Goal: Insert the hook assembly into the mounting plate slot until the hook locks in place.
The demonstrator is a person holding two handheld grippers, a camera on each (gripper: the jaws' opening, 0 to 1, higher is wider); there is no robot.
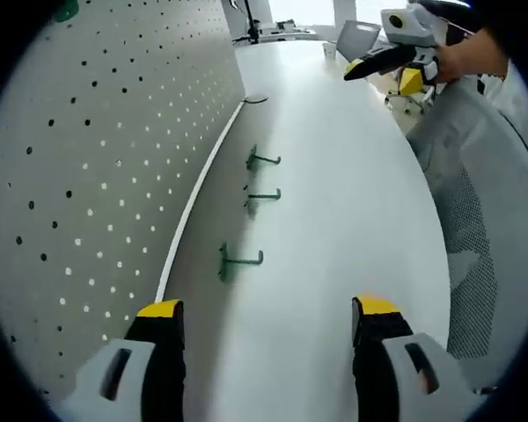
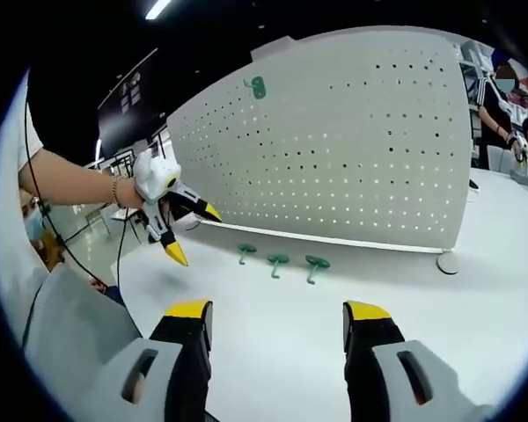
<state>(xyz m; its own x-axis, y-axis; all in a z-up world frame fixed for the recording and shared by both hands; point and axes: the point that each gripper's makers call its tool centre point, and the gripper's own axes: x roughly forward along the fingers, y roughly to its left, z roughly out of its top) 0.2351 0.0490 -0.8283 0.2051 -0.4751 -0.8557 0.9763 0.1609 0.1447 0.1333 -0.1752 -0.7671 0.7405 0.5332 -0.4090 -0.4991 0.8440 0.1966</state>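
Note:
Three green hooks lie in a row on the white table near the pegboard: nearest hook (image 1: pixel 238 260), middle hook (image 1: pixel 262 196), far hook (image 1: pixel 262 160). In the right gripper view the same hooks (image 2: pixel 277 261) sit ahead of my right gripper (image 2: pixel 279 323), which is open and holds nothing. The white pegboard (image 1: pixel 88 167) (image 2: pixel 352 141) stands upright along the table; one green piece (image 2: pixel 256 86) hangs near its top. My left gripper (image 1: pixel 268 321) is open and empty, short of the nearest hook. The right gripper (image 1: pixel 396 61) appears at the top right of the left gripper view; the left gripper (image 2: pixel 172 220) at left of the right gripper view.
The white table (image 1: pixel 334 220) stretches away with bare room to the right of the hooks. A mesh chair (image 1: pixel 484 237) stands at the table's edge. The pegboard's round foot (image 2: pixel 447 262) rests on the table. A person stands far right (image 2: pixel 497 114).

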